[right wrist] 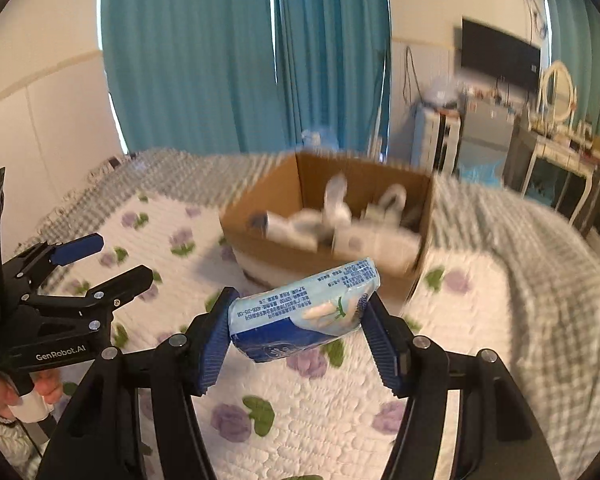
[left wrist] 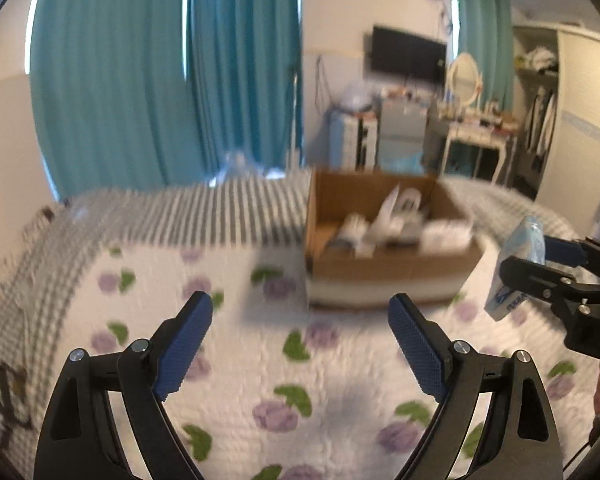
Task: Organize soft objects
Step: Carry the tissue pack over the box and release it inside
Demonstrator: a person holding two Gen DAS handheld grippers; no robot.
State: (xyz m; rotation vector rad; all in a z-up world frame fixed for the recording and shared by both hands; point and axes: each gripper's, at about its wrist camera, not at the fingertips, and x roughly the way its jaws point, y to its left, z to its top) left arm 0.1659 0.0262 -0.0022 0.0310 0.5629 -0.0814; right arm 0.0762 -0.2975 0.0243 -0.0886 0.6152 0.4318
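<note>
The right tongs (right wrist: 296, 320) are clamped on a light-blue pack (right wrist: 304, 314), which sits tilted between the blue pads at lower centre of the right wrist view, held above the bed (right wrist: 340, 420). In the left wrist view the same pack (left wrist: 518, 264) appears at the right edge, gripped by the right tongs (left wrist: 532, 264). The left tongs (left wrist: 300, 344) stand wide apart with nothing between them, over the floral quilt (left wrist: 260, 360). The left tongs (right wrist: 96, 260) also show at the left edge of the right wrist view, apart. A cardboard box (right wrist: 320, 256) rests on the bed at frame centre, beyond the pack; white items (right wrist: 340, 220) lie inside it, blurred. Teal curtains (right wrist: 240, 52) fill the upper left.
</note>
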